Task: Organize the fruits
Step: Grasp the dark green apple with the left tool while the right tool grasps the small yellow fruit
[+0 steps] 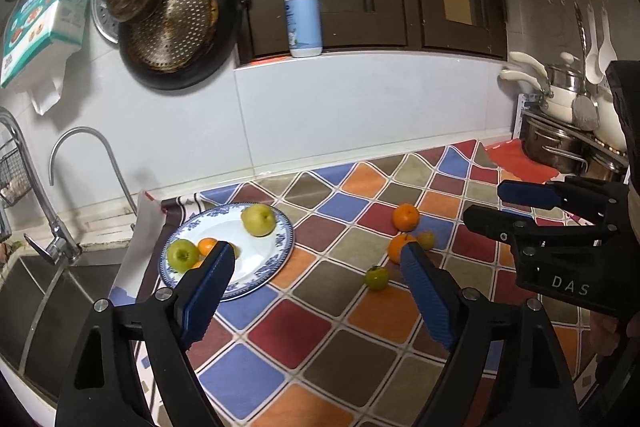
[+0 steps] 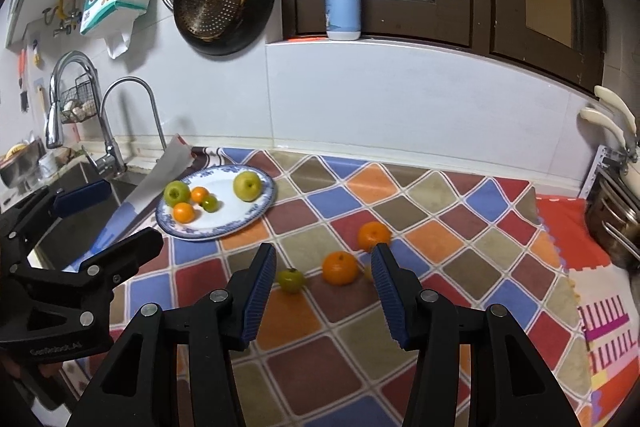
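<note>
A blue-rimmed white plate (image 1: 256,267) (image 2: 224,223) lies on the checked mat near the sink. It holds two green apples (image 2: 247,186) (image 2: 176,193), two small oranges (image 2: 183,212) and a small green fruit (image 2: 209,203). On the mat lie two oranges (image 2: 339,268) (image 2: 373,235), a small green fruit (image 2: 291,279) and a small yellow fruit (image 1: 426,239). My left gripper (image 1: 316,259) is open and empty, above the mat between plate and loose fruit. My right gripper (image 2: 323,259) is open and empty, just short of the nearer orange.
A sink (image 1: 48,291) with a tap (image 1: 76,155) lies left of the mat. Pans (image 1: 176,27) hang on the wall. A pump bottle (image 1: 303,15) stands on the window ledge. Pots on a rack (image 1: 560,143) stand at the right.
</note>
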Tool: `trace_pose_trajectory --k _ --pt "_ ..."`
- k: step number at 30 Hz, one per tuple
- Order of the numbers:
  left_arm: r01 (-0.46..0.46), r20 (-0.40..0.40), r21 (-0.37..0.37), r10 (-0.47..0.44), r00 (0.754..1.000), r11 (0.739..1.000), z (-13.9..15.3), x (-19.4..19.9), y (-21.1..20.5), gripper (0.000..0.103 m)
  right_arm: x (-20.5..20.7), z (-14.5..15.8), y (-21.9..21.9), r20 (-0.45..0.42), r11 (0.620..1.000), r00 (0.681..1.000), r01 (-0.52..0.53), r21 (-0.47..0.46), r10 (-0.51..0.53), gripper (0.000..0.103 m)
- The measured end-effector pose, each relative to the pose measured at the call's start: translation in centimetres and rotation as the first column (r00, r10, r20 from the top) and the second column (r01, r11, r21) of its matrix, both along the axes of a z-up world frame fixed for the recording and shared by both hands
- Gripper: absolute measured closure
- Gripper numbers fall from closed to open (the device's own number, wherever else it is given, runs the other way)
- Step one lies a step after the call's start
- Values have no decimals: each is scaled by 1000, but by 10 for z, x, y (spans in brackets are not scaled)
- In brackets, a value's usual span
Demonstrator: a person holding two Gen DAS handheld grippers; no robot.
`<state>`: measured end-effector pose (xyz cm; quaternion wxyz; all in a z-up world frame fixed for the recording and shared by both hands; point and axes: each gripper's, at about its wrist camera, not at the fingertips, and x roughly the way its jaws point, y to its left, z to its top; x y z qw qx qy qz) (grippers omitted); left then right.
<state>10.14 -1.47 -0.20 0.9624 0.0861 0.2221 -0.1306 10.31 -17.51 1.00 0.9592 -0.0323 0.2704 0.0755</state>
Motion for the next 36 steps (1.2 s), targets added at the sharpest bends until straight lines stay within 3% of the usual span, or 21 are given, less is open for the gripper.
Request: trace_pose_trajectory --k 18,36 --pt "28 -112 77 -19 994 997 -54 37 -51 18 42 -43 -40 -88 993 994 -70 -96 62 53" --pt "83 -250 126 -50 967 989 -102 84 -72 26 95 -94 -50 -224 990 970 -119 -78 100 53"
